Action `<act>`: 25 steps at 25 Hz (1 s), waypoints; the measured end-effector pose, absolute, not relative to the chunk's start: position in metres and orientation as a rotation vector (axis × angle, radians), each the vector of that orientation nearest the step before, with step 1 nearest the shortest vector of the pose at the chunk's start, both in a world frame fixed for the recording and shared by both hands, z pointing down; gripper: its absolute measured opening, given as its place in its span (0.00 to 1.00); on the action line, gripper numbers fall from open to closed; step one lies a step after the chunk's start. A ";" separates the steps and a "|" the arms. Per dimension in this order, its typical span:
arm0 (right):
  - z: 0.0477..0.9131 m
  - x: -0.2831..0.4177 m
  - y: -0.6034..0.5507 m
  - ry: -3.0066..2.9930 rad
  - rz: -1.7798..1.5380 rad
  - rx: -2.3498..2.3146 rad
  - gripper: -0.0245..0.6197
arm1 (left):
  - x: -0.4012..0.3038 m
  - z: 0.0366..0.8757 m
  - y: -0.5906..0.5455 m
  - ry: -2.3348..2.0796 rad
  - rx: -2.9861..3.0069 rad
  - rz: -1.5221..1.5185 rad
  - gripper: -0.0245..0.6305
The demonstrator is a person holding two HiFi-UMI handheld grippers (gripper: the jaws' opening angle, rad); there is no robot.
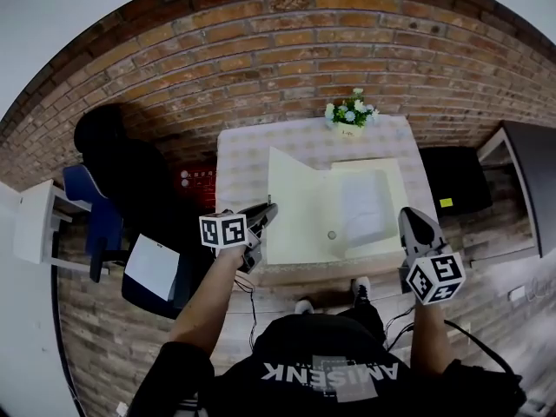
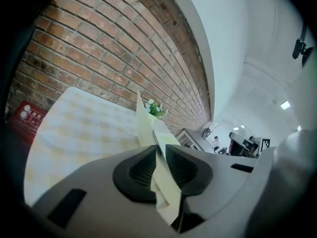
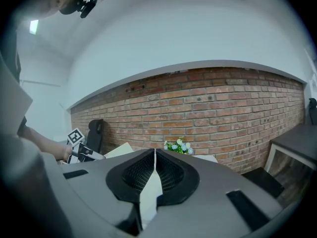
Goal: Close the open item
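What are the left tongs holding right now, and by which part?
The left tongs are pinching the pale folder by the outer edge of its raised left cover.

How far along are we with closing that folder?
Done: the left gripper has pinched the left cover of the flat cream folder and holds it raised off the checked tablecloth. In hand: that cover stands tilted, partway up. Left: fold it over onto the right half, which lies flat and open. The right gripper, jaws together, sits at the folder's right edge.
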State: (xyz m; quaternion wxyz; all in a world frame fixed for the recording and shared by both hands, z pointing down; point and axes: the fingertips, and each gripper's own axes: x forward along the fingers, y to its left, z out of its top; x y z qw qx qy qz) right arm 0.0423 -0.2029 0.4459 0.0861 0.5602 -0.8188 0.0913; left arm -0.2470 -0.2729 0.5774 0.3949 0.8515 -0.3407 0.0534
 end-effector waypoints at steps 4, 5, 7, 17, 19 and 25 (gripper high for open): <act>0.445 0.057 -0.193 -2.415 0.279 1.729 0.10 | -0.222 0.556 -0.271 -0.798 2.202 0.090 0.16; 0.444 0.062 -0.190 -2.407 0.281 1.745 0.10 | -0.214 0.551 -0.271 -0.782 2.215 0.082 0.17; 0.442 0.074 -0.184 -2.387 0.283 1.784 0.10 | -0.199 0.543 -0.273 -0.754 2.243 0.076 0.20; 0.432 0.128 -0.169 -2.312 0.281 1.908 0.10 | -0.116 0.508 -0.276 -0.605 2.328 0.043 0.31; 0.433 0.138 -0.170 -2.304 0.288 1.917 0.10 | -0.103 0.504 -0.278 -0.599 2.342 0.044 0.33; 0.435 0.166 -0.179 -2.292 0.312 1.929 0.10 | -0.055 0.499 -0.276 -0.477 2.363 0.015 0.37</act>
